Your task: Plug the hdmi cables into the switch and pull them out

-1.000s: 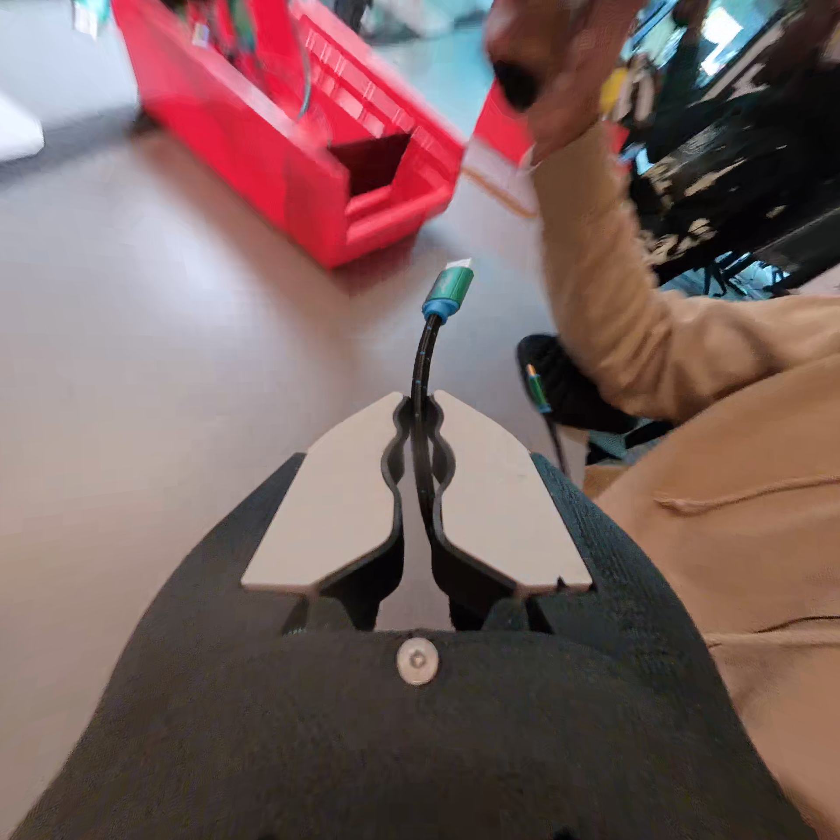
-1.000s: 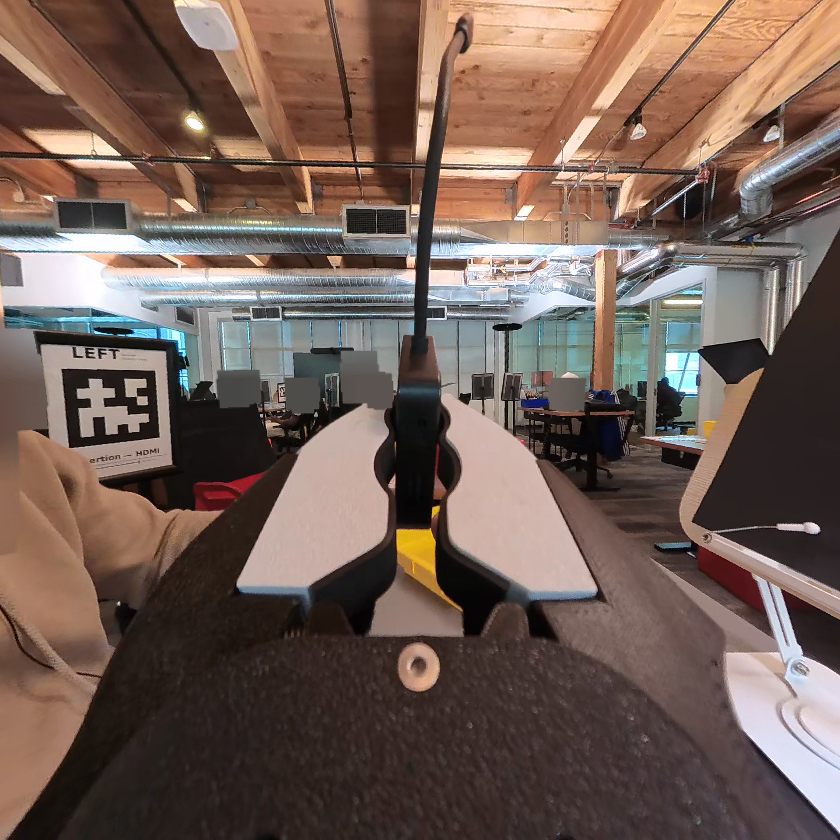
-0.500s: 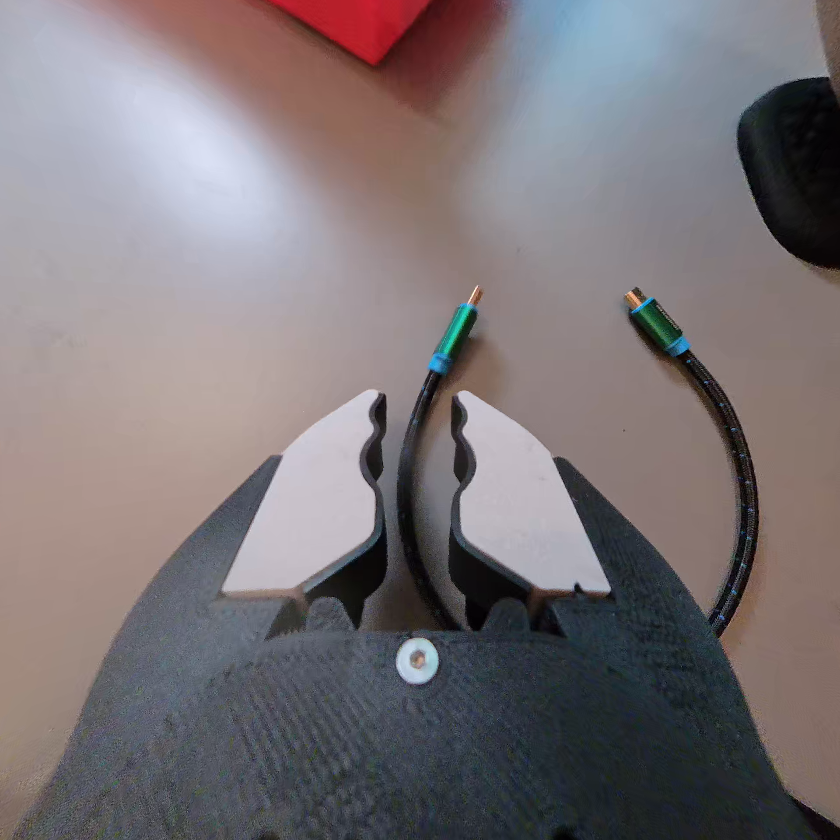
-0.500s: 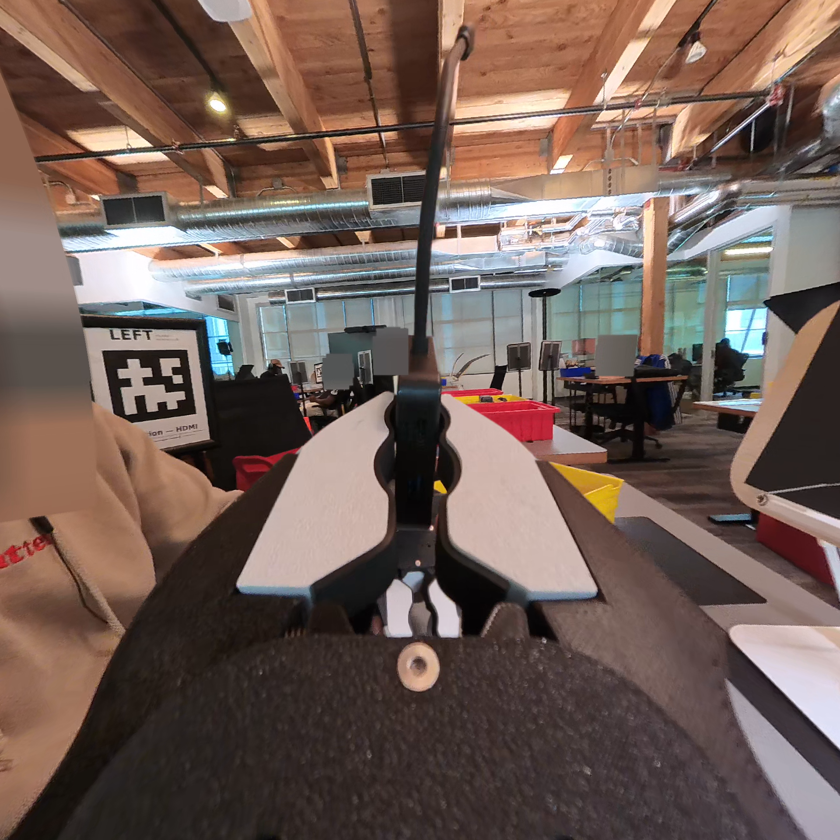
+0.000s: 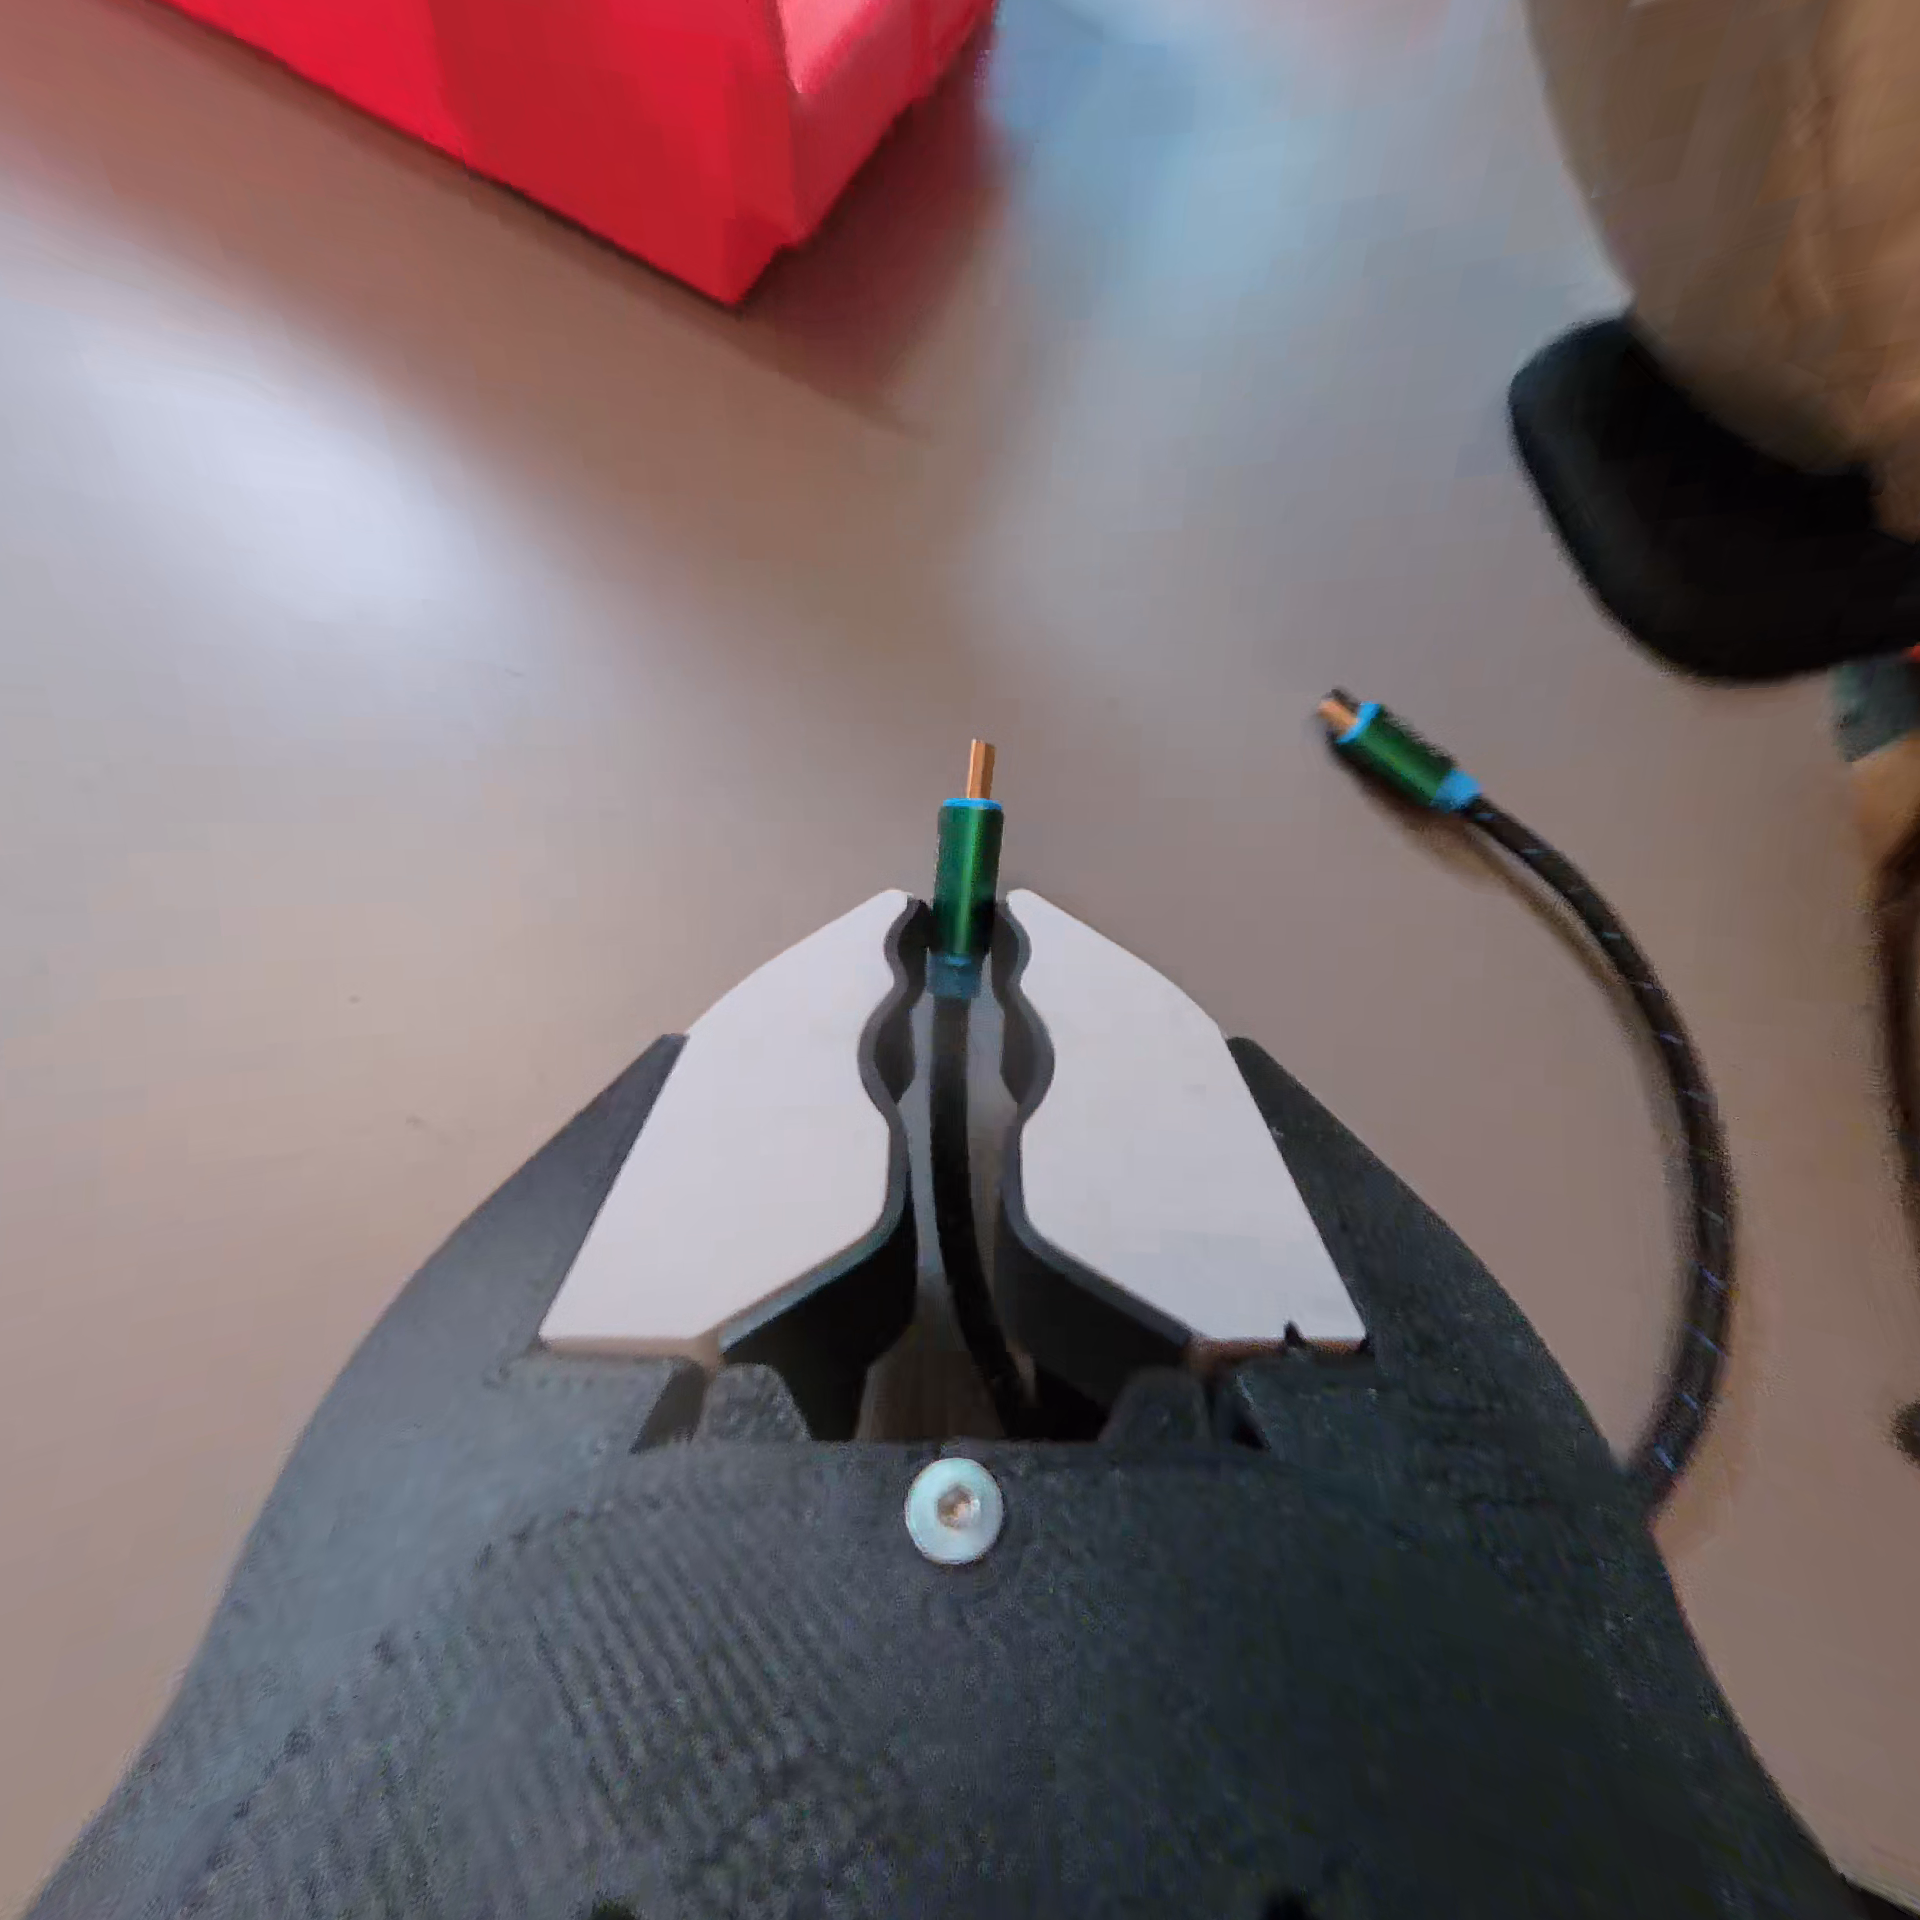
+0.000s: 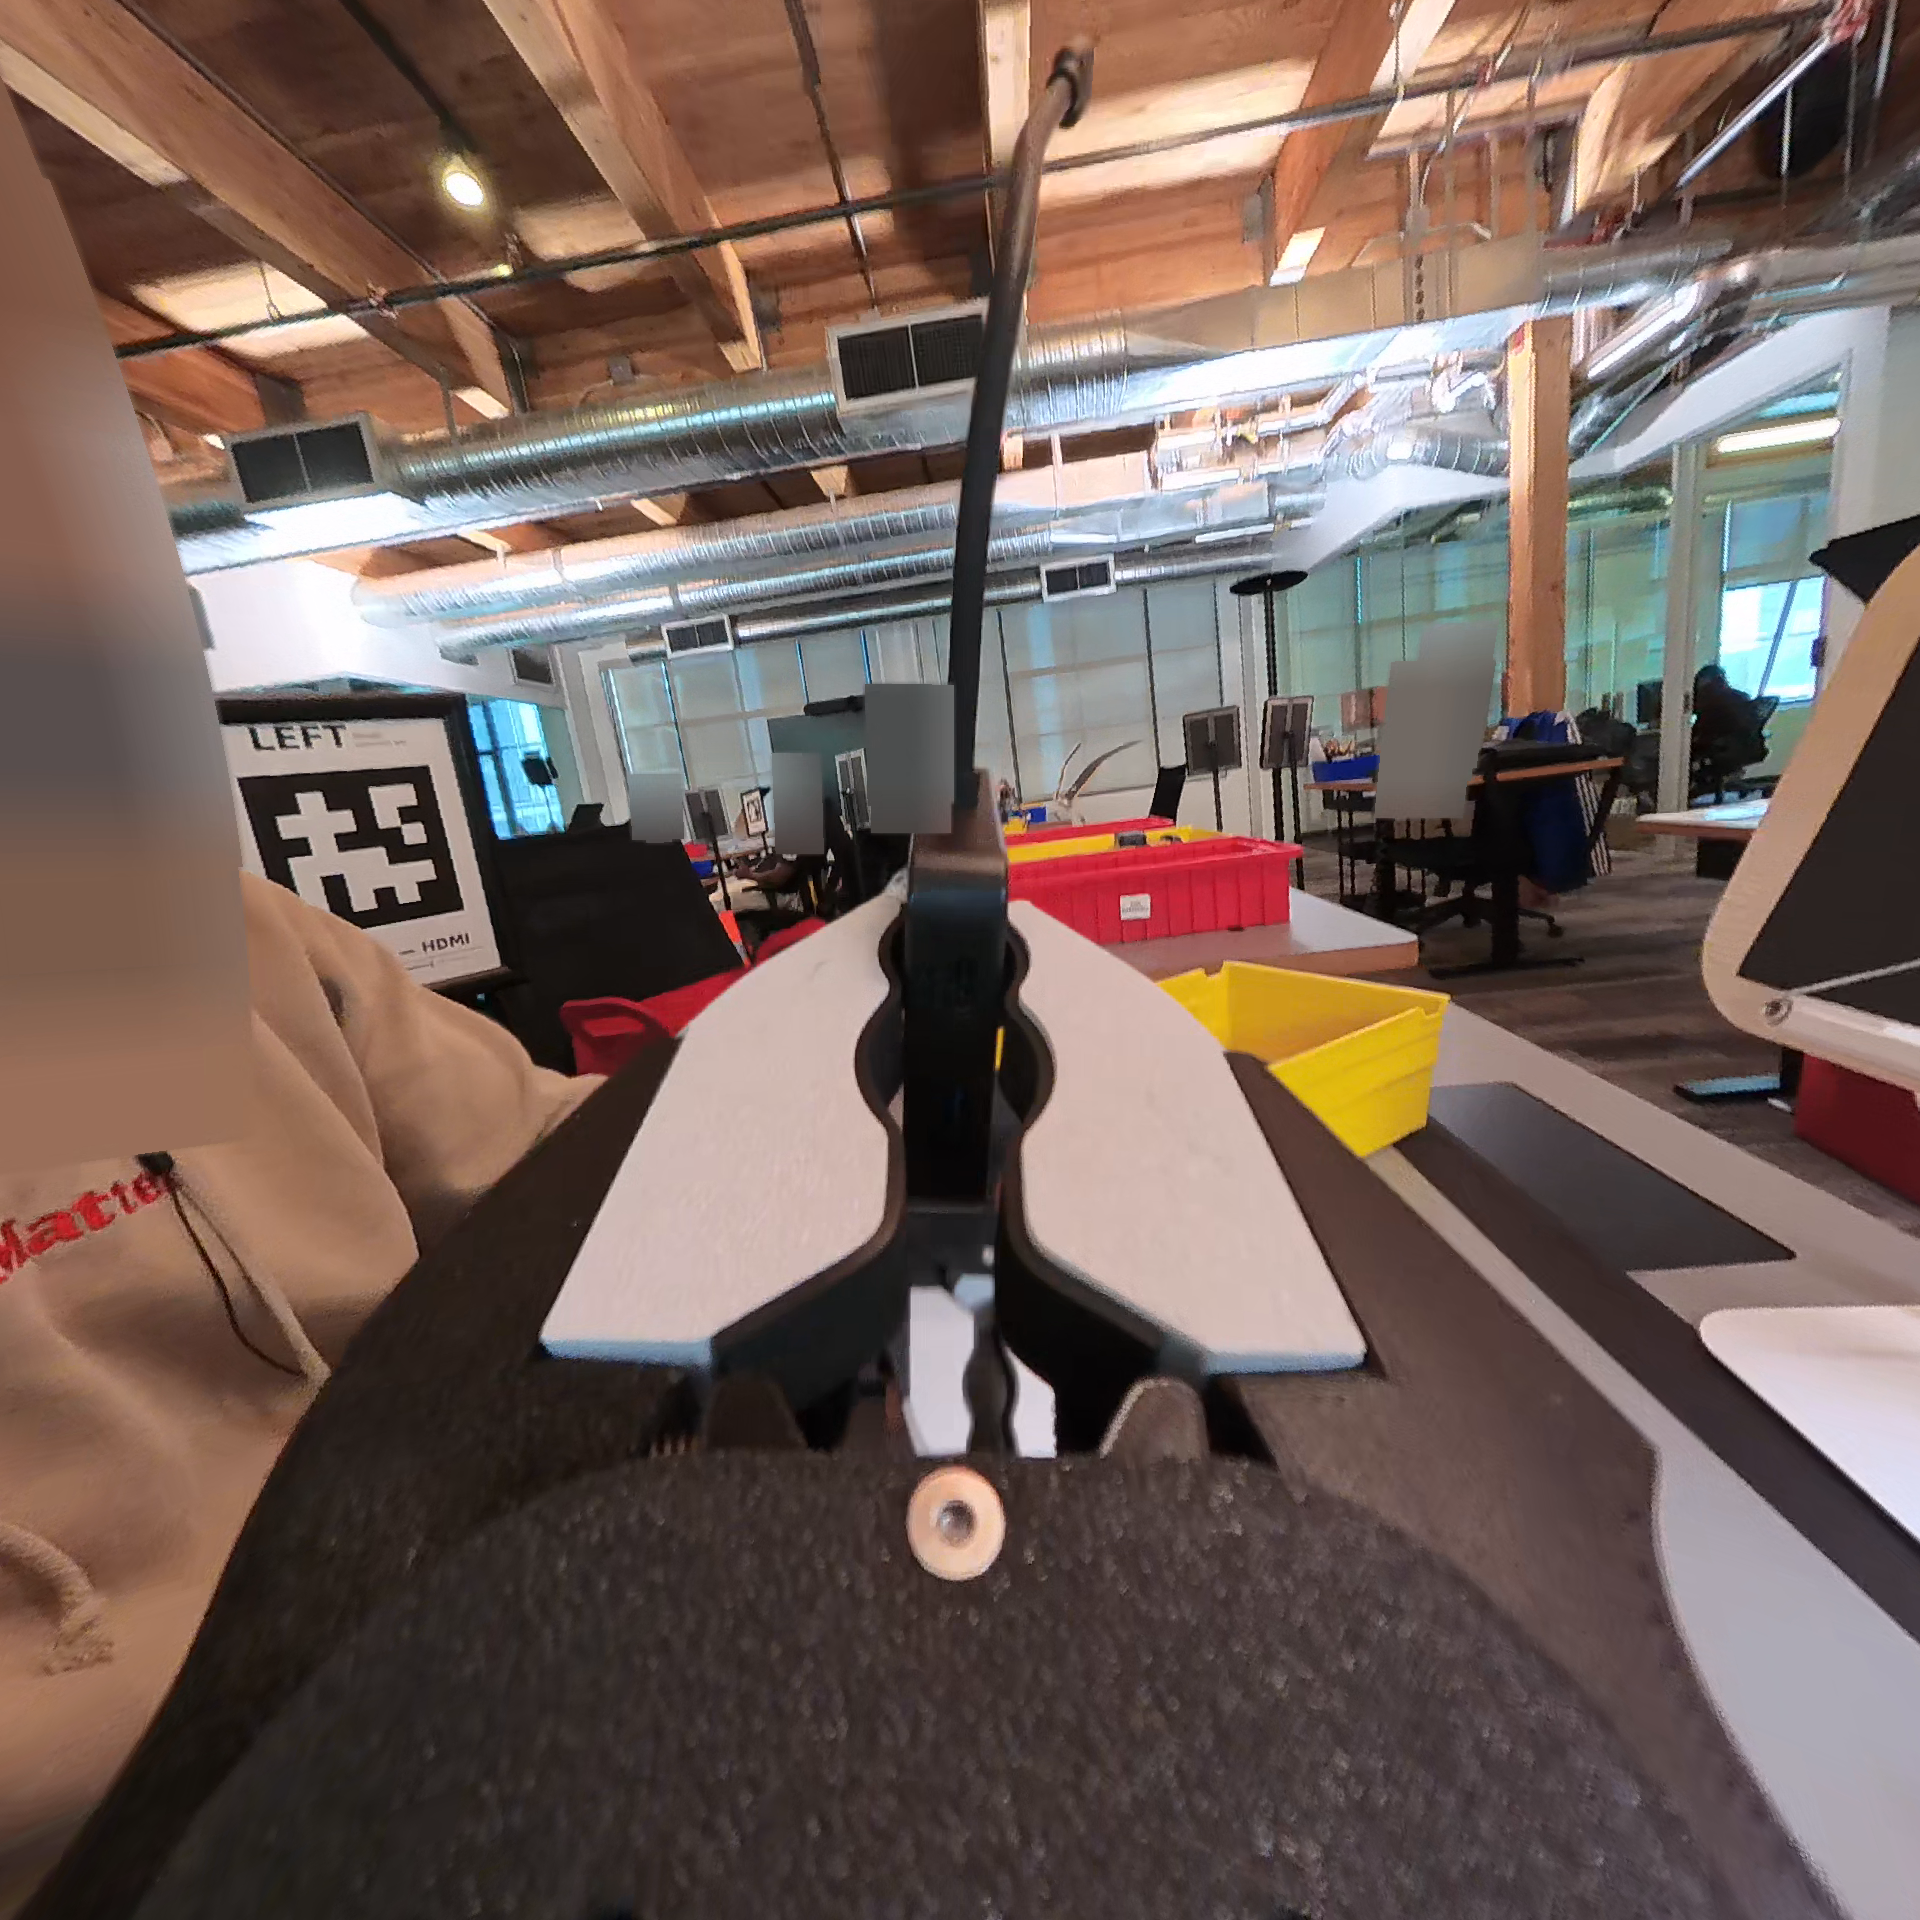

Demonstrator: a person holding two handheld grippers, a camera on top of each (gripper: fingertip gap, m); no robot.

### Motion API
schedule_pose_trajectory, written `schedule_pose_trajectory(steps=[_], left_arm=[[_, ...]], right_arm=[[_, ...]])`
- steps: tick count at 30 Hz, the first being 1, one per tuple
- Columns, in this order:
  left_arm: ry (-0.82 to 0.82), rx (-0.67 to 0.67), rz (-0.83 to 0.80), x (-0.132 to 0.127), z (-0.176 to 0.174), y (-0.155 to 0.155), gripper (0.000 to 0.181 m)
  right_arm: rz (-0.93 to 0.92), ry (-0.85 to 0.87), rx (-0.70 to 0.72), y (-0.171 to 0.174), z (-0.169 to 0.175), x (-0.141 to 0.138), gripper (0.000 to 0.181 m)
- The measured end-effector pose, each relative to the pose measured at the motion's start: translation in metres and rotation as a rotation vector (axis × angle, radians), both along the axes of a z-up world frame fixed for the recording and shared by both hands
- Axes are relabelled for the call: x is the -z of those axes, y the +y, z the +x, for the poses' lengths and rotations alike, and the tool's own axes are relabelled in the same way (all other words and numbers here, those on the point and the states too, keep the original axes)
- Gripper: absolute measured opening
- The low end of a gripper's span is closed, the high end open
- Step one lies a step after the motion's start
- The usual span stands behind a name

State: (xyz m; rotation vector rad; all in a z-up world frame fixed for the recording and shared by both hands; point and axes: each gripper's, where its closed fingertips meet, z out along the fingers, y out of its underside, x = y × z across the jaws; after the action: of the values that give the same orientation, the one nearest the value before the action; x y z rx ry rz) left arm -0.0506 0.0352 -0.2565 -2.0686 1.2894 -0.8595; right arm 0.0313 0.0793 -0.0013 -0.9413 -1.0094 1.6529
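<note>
In the left wrist view my left gripper [image 5: 961, 914] is shut on the green plug [image 5: 966, 883] of a black braided HDMI cable. Its gold tip points forward over the brown table [image 5: 364, 779]. A second green plug [image 5: 1397, 764] lies on the table to the right, and its braided cable [image 5: 1673, 1091] curves back toward me. In the right wrist view my right gripper [image 6: 954, 920] is shut on the black switch [image 6: 954, 987], held up in the air. The switch's own black cable [image 6: 987, 468] rises from its far end.
A red bin [image 5: 623, 125] stands ahead of the left gripper. A black object [image 5: 1683, 520] and a person's beige sleeve [image 5: 1766, 156] are at the right. In the right wrist view a yellow bin [image 6: 1330, 1039], a red bin [image 6: 1143, 883] and a white stand [image 6: 1829, 1382] are on the tables.
The left gripper let go of the cable, opened over it on the table, then shut on the green plug. The right gripper tilted down a little, still holding the switch.
</note>
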Motion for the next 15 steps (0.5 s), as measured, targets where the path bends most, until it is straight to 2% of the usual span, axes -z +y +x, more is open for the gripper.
schedule_pose_trajectory(steps=[1, 6, 9, 12, 15], left_arm=[[-0.038, -0.029, -0.020, -0.010, -0.002, 0.002, 0.012], [-0.181, -0.066, -0.105, -0.072, -0.004, 0.001, 0.013], [-0.192, -0.044, -0.133, -0.101, -0.003, -0.002, 0.012], [-0.159, -0.013, -0.147, -0.117, -0.001, -0.003, 0.012], [-0.113, 0.001, -0.132, -0.120, 0.000, -0.002, 0.012]], right_arm=[[0.003, -0.024, -0.002, 0.000, -0.003, 0.004, 0.013], [0.008, -0.122, -0.039, -0.004, -0.018, 0.025, 0.013], [0.015, -0.186, -0.074, -0.010, -0.027, 0.038, 0.013], [0.042, -0.269, -0.084, -0.015, -0.039, 0.052, 0.013], [0.062, -0.341, -0.096, -0.020, -0.049, 0.066, 0.013]])
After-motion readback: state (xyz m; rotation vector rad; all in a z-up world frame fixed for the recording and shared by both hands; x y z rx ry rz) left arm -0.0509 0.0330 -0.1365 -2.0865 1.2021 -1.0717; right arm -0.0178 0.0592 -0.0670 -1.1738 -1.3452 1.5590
